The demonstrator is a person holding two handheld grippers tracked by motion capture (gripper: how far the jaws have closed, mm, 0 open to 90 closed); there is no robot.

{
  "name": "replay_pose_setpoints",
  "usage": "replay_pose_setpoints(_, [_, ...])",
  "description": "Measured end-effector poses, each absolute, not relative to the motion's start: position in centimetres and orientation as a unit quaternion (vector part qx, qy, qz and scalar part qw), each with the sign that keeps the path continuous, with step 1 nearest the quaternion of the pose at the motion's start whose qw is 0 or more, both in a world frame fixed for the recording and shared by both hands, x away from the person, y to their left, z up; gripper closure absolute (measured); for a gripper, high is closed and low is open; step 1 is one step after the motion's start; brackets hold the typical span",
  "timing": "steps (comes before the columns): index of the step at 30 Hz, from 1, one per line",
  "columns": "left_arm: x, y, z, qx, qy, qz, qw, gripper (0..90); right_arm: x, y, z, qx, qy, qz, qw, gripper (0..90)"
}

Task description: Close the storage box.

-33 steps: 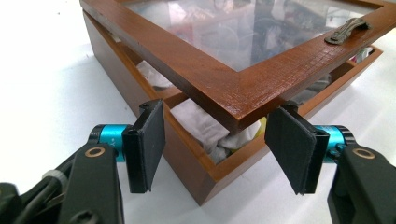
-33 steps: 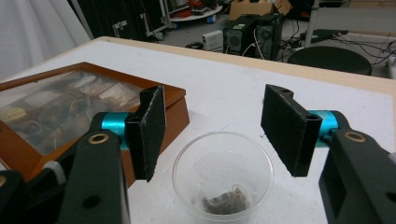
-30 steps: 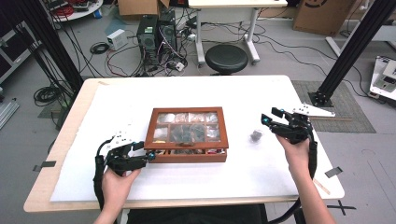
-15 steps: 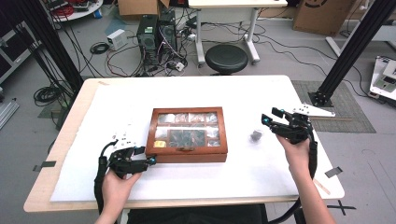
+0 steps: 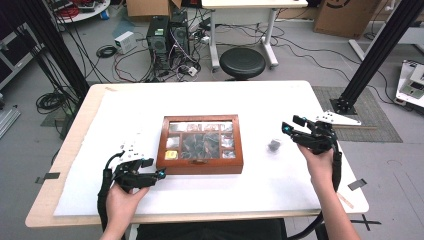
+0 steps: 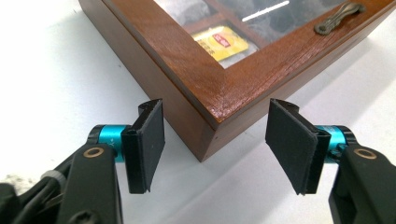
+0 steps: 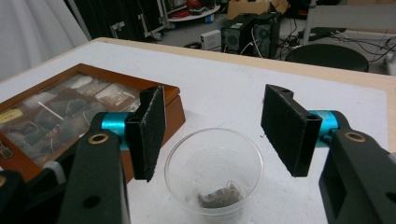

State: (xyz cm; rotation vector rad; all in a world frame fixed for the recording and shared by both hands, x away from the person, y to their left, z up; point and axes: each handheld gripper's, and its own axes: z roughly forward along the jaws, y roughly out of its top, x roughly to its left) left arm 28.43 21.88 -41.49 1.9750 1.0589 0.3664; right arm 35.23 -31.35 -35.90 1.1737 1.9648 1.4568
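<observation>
Inside the wooden box (image 6: 219, 88) mid-desk (image 5: 260, 105), a yellow tea bag (image 6: 221, 43) perhaps reads Lipton; left gripper (image 6: 217, 142) fingers just widened, straddling its corner; right gripper (image 7: 215, 133) gapes over the plastic cup (image 7: 214, 175); cables litter the floor (image 5: 300, 60)

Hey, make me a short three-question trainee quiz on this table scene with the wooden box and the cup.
1. True or false: the lid of the wooden tea box is shut.
2. Which part of the box sits between the open jaws of the left hand-held gripper? A) its brass latch B) a near corner C) its far edge
3. Fill in: below the open right hand-held gripper stands a clear plastic cup with something small and ____ at its bottom.

Key
1. True: the glass-paned lid lies flat on the box, and the yellow tea bag shows through it.
2. B: the corner lies between the pads, which stand clear of the wood.
3. Dark.
</observation>
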Motion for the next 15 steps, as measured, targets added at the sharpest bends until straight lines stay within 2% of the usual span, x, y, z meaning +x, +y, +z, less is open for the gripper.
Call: replay_pose_setpoints(15, [30.3,22.1,-36.1,0.747,0.384,0.203,0.502,32.5,35.1,-31.4,-35.7,0.422,0.705,0.527,0.216,39.6])
